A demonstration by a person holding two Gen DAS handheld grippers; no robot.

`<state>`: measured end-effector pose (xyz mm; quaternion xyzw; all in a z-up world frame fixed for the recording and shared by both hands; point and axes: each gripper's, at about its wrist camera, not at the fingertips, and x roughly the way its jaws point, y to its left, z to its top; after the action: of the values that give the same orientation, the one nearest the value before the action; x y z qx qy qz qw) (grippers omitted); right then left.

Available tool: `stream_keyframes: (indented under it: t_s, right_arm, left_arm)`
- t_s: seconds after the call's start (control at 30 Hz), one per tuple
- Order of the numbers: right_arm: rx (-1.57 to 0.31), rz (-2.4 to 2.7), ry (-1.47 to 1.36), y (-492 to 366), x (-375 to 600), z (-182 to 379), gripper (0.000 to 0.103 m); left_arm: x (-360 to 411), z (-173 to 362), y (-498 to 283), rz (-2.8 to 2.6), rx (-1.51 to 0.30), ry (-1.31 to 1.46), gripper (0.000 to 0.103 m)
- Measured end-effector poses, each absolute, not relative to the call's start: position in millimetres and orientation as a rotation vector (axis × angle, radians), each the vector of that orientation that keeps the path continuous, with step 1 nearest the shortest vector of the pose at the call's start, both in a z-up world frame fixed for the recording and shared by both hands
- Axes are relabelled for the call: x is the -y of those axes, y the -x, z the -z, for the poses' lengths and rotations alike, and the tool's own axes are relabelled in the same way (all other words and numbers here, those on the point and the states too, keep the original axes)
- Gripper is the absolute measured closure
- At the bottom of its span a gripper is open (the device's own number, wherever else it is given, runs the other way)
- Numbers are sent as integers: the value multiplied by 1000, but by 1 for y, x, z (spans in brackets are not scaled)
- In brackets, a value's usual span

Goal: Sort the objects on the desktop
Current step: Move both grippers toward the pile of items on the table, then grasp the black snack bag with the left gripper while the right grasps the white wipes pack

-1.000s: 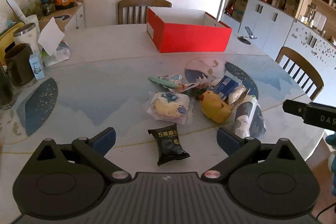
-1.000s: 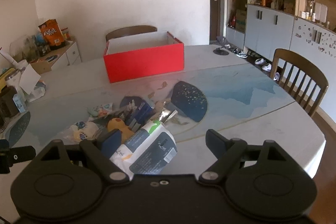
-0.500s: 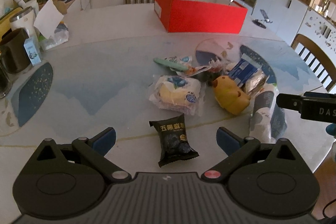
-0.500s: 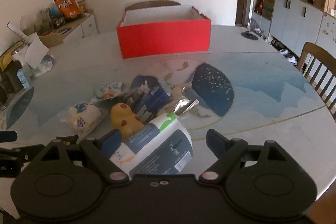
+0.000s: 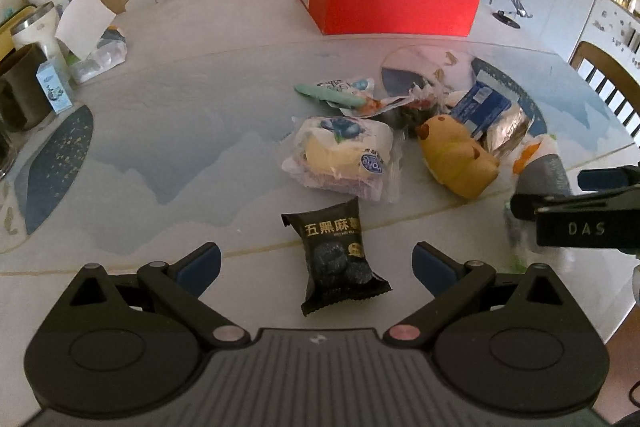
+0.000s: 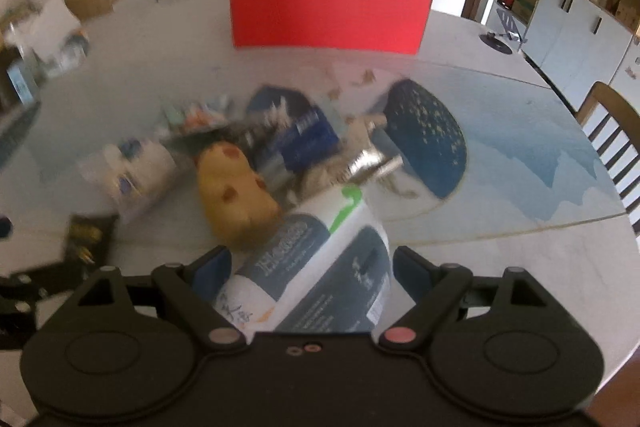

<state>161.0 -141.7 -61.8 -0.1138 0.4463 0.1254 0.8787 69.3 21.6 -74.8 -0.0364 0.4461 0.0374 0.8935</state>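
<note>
The left gripper (image 5: pixel 316 261) hangs spread wide over the small black foil snack packet (image 5: pixel 335 255) lying between its fingers, while at three o'clock the right gripper (image 6: pixel 312 263), seemingly unclenched in a blurred view, straddles the white-and-grey wet-wipes pack (image 6: pixel 320 275) on the round marble-patterned table (image 5: pixel 192 75).

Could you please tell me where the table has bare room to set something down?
The table is bare between the tissue pack and the red box, and left of the bread packet. It is crowded around the yellow toy and blue packet.
</note>
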Motion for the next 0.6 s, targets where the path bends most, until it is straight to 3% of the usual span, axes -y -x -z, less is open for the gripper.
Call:
stream_keyframes:
  t_s: [0.37, 0.6]
  right_arm:
    - [-973, -173, 243, -172, 166, 84, 18]
    - [-948, -195, 253, -173, 169, 82, 19]
  left_arm:
    - [-14, 89, -80, -68, -928, 53, 13]
    - [-18, 97, -85, -92, -957, 87, 36]
